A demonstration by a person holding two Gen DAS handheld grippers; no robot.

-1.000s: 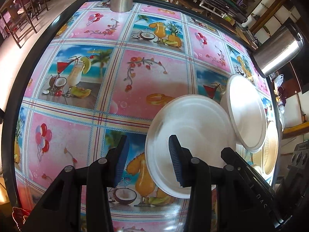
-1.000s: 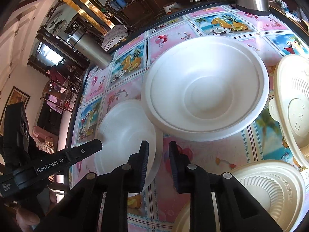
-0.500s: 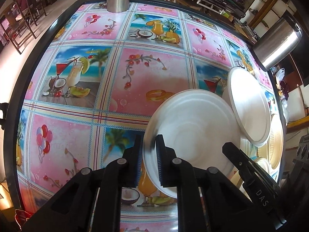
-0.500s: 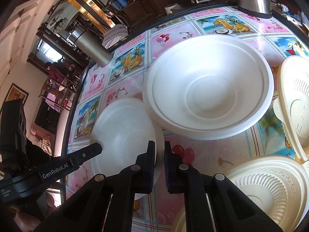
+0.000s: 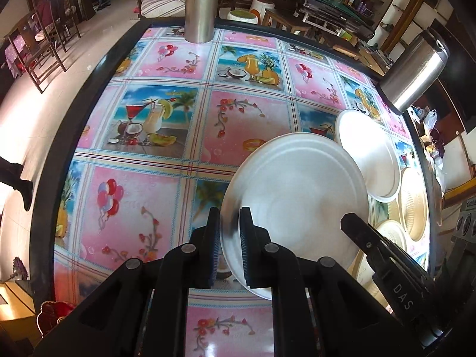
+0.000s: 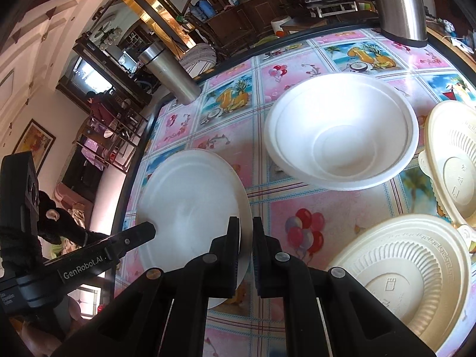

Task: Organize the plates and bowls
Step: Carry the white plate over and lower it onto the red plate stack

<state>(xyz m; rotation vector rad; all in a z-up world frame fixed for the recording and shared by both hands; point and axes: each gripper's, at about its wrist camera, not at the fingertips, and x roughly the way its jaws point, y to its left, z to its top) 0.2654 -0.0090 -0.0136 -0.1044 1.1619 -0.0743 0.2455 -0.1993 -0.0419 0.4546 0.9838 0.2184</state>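
White foam plate (image 5: 297,196) is pinched at opposite rims: my left gripper (image 5: 229,247) clamps the edge away from the bowl (image 6: 342,131), my right gripper (image 6: 246,250) the edge toward it. It looks lifted off the table (image 5: 148,119), the bowl just beyond, nearer my right.

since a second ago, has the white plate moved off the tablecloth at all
Yes. The white plate, pinched by both grippers, has lifted and tilted away from the white bowl, which it overlapped before.
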